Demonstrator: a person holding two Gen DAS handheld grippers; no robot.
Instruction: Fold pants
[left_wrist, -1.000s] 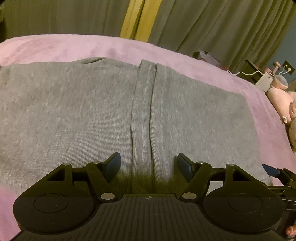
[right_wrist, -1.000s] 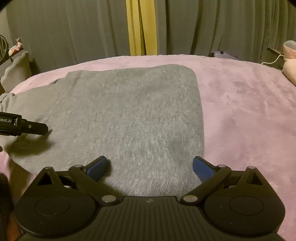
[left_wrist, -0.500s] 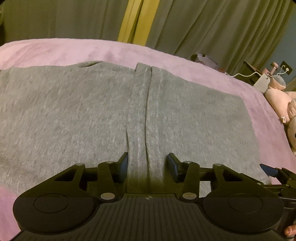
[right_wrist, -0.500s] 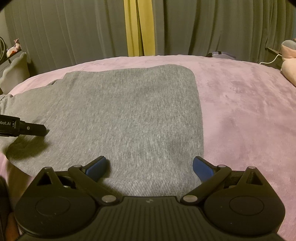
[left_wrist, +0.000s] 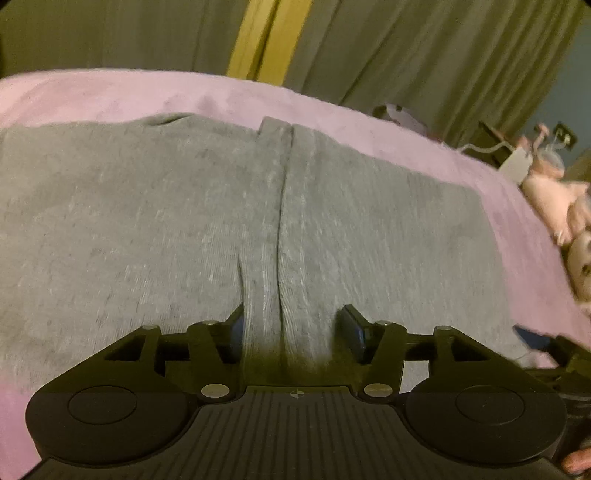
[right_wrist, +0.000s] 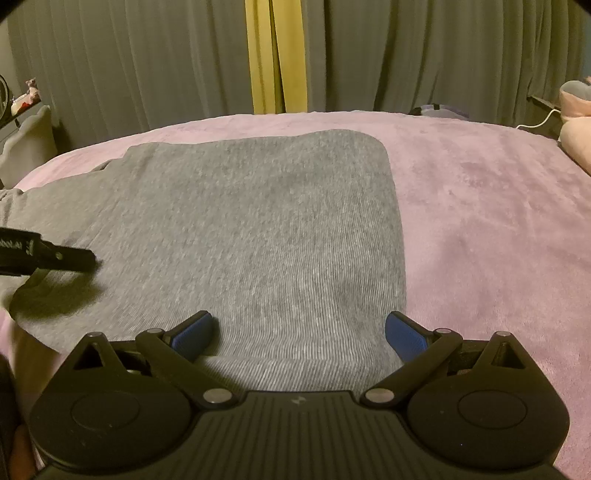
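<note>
Grey pants (left_wrist: 147, 229) lie flat on the pink blanket (left_wrist: 92, 92). A raised fold (left_wrist: 266, 258) runs straight away from my left gripper (left_wrist: 293, 325). This gripper is low over the near hem, and the fold's near end sits between its jaws, which are opening. The left pad touches the fold; the right pad stands just clear of it. In the right wrist view the pants (right_wrist: 258, 221) end at a straight right edge. My right gripper (right_wrist: 299, 332) hangs wide open over their near right corner, gripping nothing. The left gripper's tip (right_wrist: 48, 254) pokes in from the left.
Pink blanket (right_wrist: 480, 221) stretches wide to the right of the pants. Plush toys (left_wrist: 554, 206) and a white cable lie at the bed's right end. A pale pillow (right_wrist: 29, 144) stands at the far left. Green curtains with a yellow strip (right_wrist: 277, 55) hang behind the bed.
My left jaws have drawn in from wide apart to either side of the fold, then eased out a little. The right gripper has stayed where it was.
</note>
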